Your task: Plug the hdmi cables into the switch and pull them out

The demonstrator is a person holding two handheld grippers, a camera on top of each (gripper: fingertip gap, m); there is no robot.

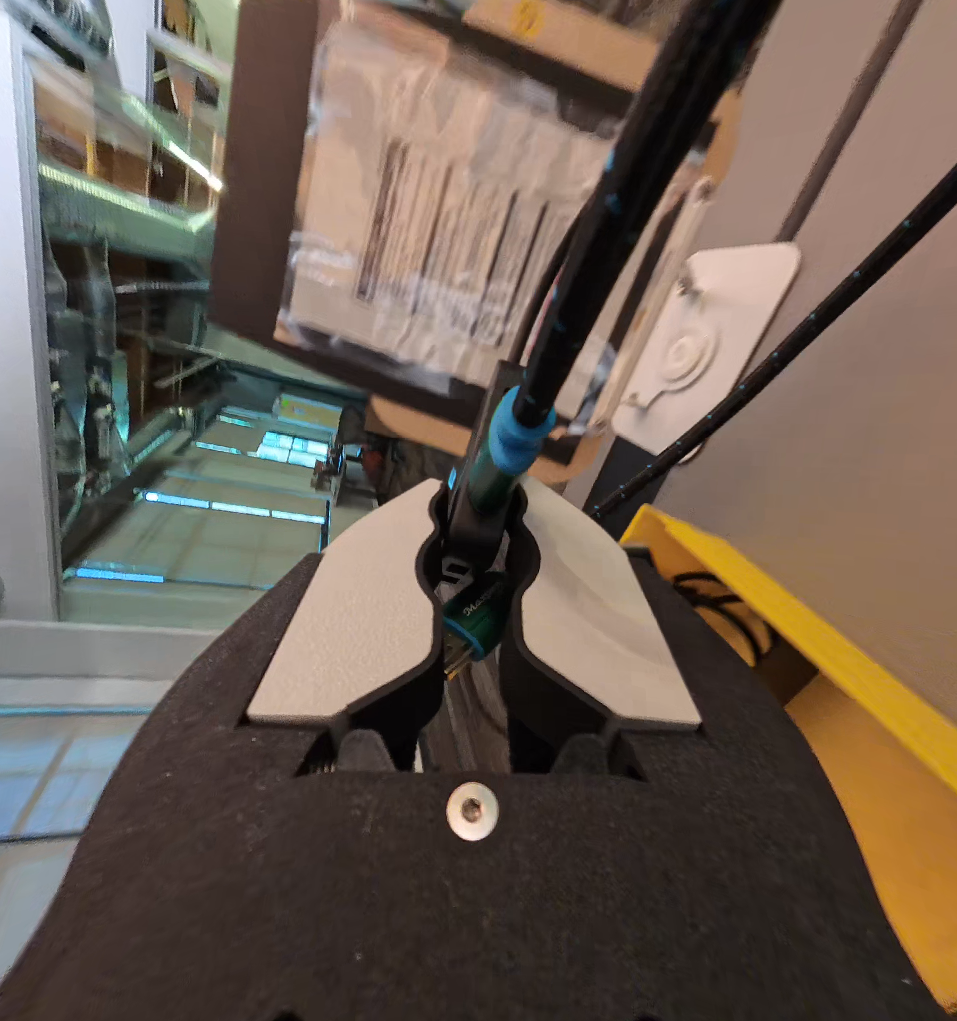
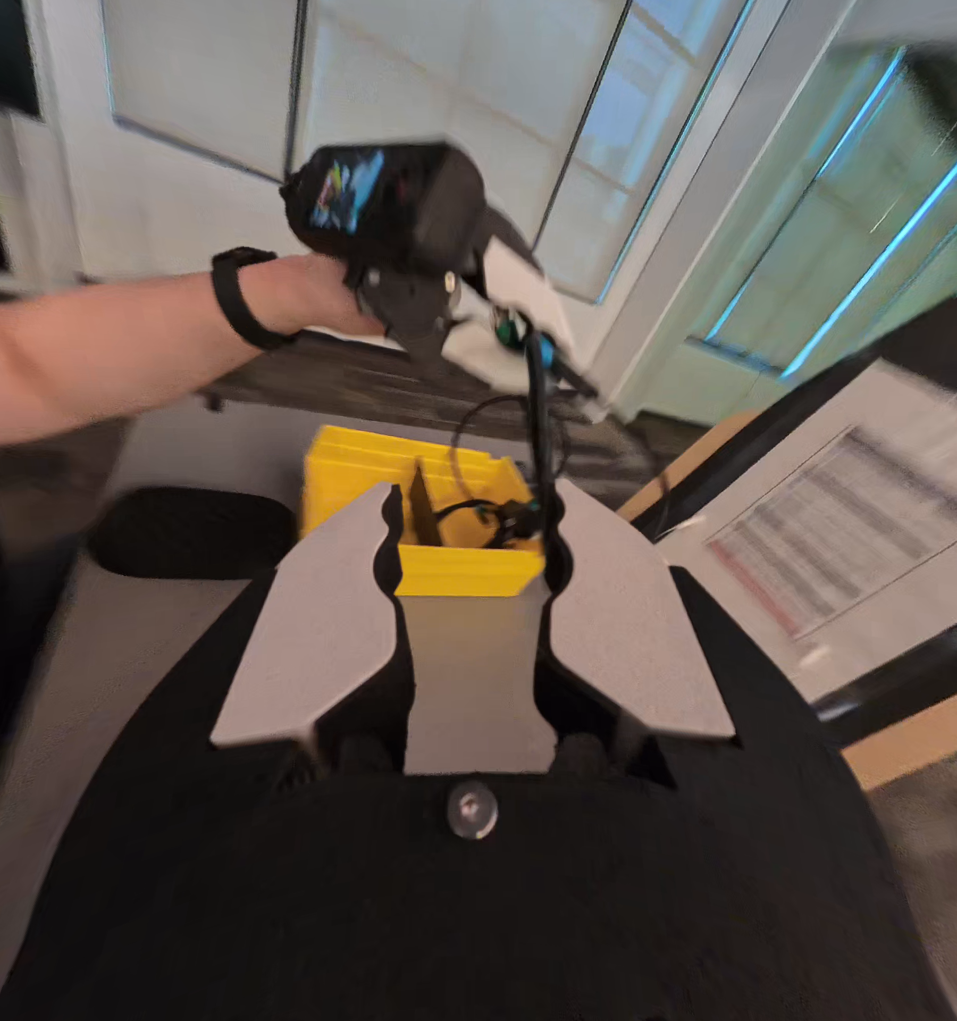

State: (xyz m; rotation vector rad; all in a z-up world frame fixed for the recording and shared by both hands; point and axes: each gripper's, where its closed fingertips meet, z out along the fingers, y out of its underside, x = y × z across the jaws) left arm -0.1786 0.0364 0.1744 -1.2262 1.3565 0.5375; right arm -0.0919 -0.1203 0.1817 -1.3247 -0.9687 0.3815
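My left gripper [image 1: 479,530] clamps the HDMI plug [image 1: 473,624] (apparently skewed); my right gripper [image 2: 473,530] gapes empty. Tugging the taut cable [image 1: 592,237] could twist it loose.

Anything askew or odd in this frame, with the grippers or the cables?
Yes. The left gripper is shut on a small black switch lifted off the table, cables hanging from it. A green HDMI plug sits loose and tilted between the fingers, its metal tip bare. The right gripper is open and empty above the yellow bin.
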